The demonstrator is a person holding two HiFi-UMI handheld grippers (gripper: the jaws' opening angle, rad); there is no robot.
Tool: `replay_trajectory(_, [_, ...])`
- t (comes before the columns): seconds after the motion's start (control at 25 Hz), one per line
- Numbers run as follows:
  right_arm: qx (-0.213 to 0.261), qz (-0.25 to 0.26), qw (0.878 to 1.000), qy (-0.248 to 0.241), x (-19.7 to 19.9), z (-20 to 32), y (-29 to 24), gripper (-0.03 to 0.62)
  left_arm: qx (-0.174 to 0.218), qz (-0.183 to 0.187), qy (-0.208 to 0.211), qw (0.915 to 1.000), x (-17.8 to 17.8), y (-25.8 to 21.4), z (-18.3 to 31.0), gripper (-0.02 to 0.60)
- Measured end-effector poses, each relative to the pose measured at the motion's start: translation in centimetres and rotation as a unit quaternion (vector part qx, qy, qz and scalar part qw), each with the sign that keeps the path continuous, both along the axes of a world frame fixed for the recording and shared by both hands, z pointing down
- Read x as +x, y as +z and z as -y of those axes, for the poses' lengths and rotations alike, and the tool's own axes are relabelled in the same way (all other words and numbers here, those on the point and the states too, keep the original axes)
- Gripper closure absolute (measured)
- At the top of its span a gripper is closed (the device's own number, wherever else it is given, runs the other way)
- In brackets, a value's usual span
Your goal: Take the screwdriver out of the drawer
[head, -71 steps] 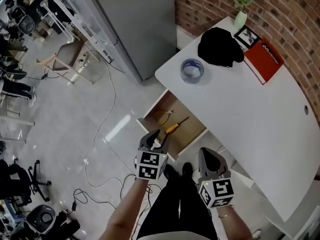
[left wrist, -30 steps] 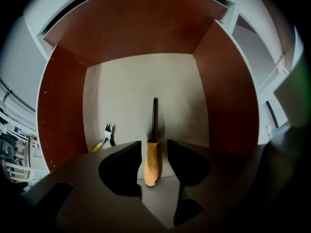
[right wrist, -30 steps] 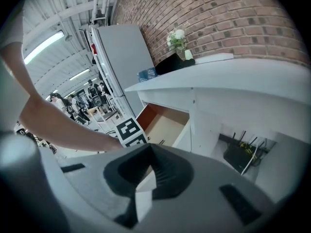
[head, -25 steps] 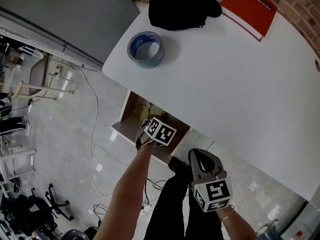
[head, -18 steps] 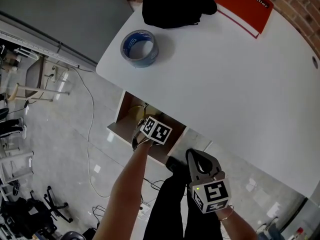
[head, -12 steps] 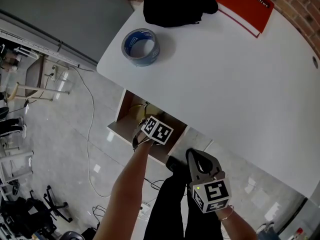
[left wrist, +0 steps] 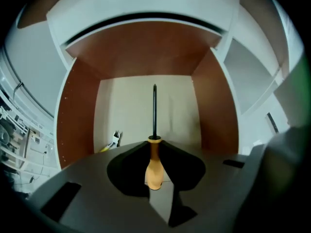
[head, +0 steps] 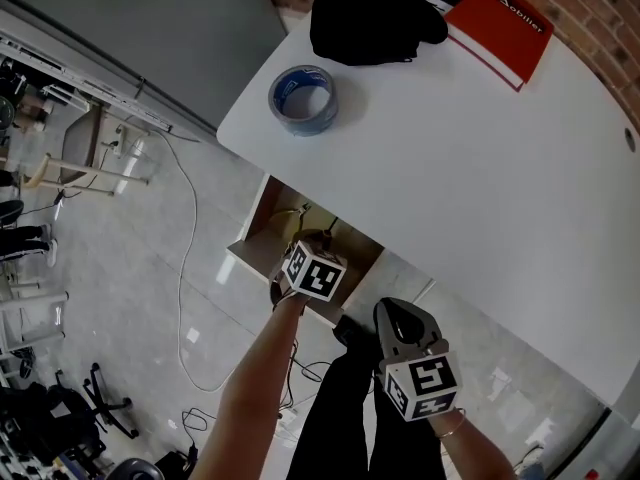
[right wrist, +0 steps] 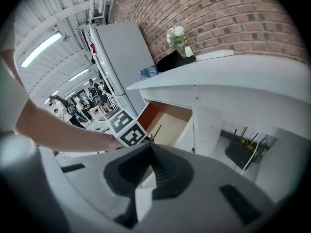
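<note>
The screwdriver (left wrist: 154, 168) has an orange handle and a thin dark shaft that points up the picture over the drawer's floor. Its handle sits between the jaws of my left gripper (left wrist: 154, 143), which are closing and press on it. It hangs clear of the pale drawer floor (left wrist: 126, 106). In the head view the left gripper's marker cube (head: 313, 273) hovers over the front of the open drawer (head: 256, 230) and hides the tool. My right gripper (head: 392, 316) stays shut and empty, in front of the drawer, above the person's legs.
Yellow-handled pliers (left wrist: 112, 141) lie at the drawer's front left. On the white table (head: 480, 188) are a blue tape roll (head: 303, 99), a black cloth (head: 375, 16) and a red book (head: 505, 28). A cable (head: 183, 268) runs over the tiled floor at the left.
My left gripper went from the drawer's front edge into the drawer, shut on the screwdriver that lay there, and has risen a little with it. The right gripper has kept still.
</note>
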State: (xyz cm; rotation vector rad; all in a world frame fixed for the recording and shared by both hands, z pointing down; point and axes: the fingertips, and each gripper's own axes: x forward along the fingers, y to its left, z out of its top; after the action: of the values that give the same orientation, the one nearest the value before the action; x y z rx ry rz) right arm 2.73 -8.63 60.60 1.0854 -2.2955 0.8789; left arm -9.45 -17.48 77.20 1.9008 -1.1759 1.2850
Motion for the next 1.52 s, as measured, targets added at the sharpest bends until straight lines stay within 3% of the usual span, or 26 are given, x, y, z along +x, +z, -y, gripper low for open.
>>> replay_trajectory(0.56, [0.032,0.01,0.998,-0.05,-3.2,-0.1,-5.5,0.592,0.085,-0.05,-0.067,0.9929,-1.9,-11.5,-2.3,0.522])
replay_trajectory(1.12, [0.063,0.018,0.994,-0.084,-5.1,0.6,-10.5,0.592,0.156,-0.069,-0.131,0.9765,-3.8,-21.0,-5.1,0.522])
replay_trajectory(1.52, [0.084,0.025,0.99,-0.108,-6.4,0.9,-14.0,0.592,0.206,-0.075,-0.179,0.9592,-5.9,-26.9,-7.5,0.522])
